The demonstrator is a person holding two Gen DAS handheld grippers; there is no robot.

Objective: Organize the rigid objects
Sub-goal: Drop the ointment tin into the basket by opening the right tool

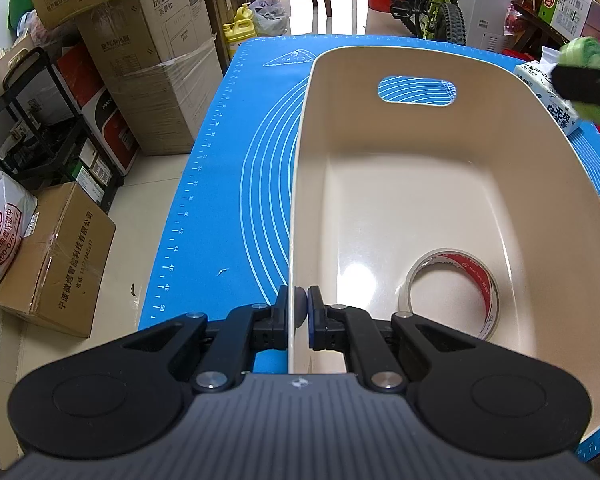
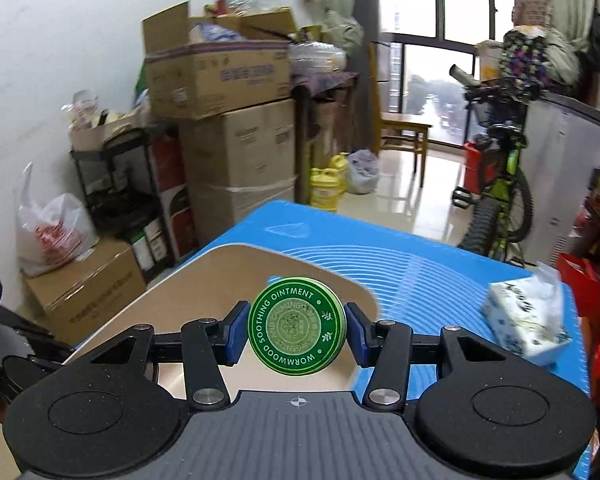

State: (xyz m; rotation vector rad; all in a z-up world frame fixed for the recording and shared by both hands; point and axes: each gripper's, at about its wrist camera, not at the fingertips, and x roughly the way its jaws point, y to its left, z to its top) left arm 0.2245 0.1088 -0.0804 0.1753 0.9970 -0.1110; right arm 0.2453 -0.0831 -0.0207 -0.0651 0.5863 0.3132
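Our right gripper (image 2: pixel 296 330) clamps the green ointment tin (image 2: pixel 296 326) by its rim over the bin's (image 1: pixel 420 184) right edge; light, stiff, slick metal; our left gripper (image 1: pixel 298 308) pinches the bin's left wall.

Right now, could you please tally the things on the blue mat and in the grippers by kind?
Beige bins: 1
Tape rolls: 1
Green ointment tins: 1
Tissue packs: 1
Total: 4
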